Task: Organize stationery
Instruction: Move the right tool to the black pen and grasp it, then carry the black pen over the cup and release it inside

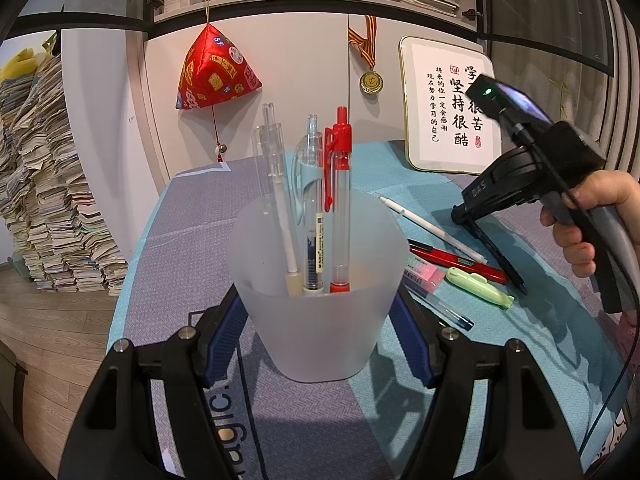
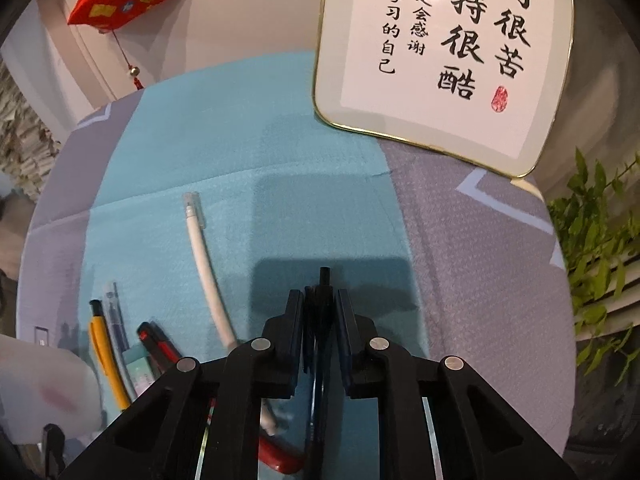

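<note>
My left gripper (image 1: 318,320) is shut on a frosted plastic cup (image 1: 320,316) standing on the mat; it holds a red pen (image 1: 339,184), a light blue pen (image 1: 311,200) and a clear white pen (image 1: 276,184). My right gripper (image 2: 320,300) is shut on a dark pen (image 2: 323,278), held above the mat; it also shows at the right of the left wrist view (image 1: 496,256). On the mat lie a white pen (image 2: 206,268), a red pen (image 1: 460,260), a green highlighter (image 1: 480,286), a pink-green eraser (image 1: 424,276), a clear blue pen (image 1: 444,310) and a yellow pen (image 2: 105,352).
A framed calligraphy board (image 2: 440,60) leans at the back of the table. A red pyramid ornament (image 1: 214,72) and a medal (image 1: 370,80) hang on the cabinet. Paper stacks (image 1: 48,184) stand at the left. A green plant (image 2: 600,220) is at the right.
</note>
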